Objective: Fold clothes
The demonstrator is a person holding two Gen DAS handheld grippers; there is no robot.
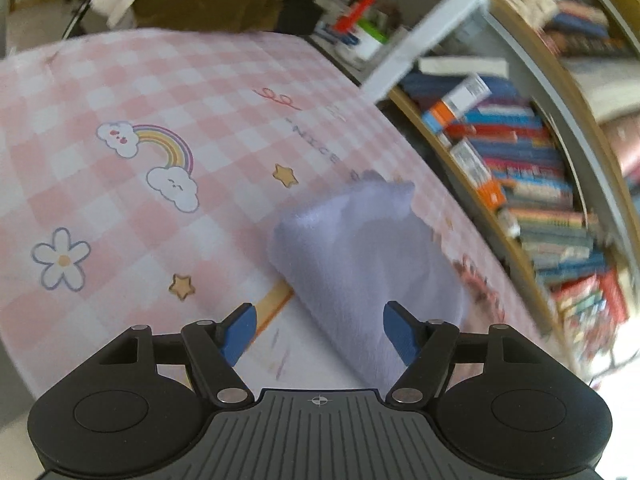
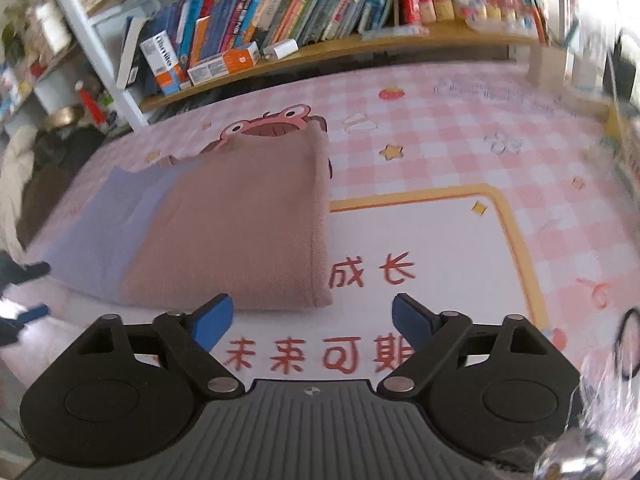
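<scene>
A folded lavender cloth point(image 1: 360, 252) lies on the pink checked mat point(image 1: 160, 92). My left gripper point(image 1: 320, 330) is open just in front of it, its right finger over the cloth's near edge, holding nothing. In the right wrist view a folded brown cloth point(image 2: 248, 224) lies on the mat point(image 2: 460, 136), partly over the lavender cloth point(image 2: 100, 232) at its left. My right gripper point(image 2: 312, 322) is open and empty, just short of the brown cloth's near edge. The left gripper's fingers point(image 2: 32, 314) show at the far left edge.
A low wooden bookshelf point(image 2: 320, 52) packed with books runs along the mat's far side, also seen on the right in the left wrist view point(image 1: 520, 168). A white shelf post point(image 2: 96, 48) and clutter stand at the left. Crinkled clear plastic point(image 2: 592, 400) sits at the lower right.
</scene>
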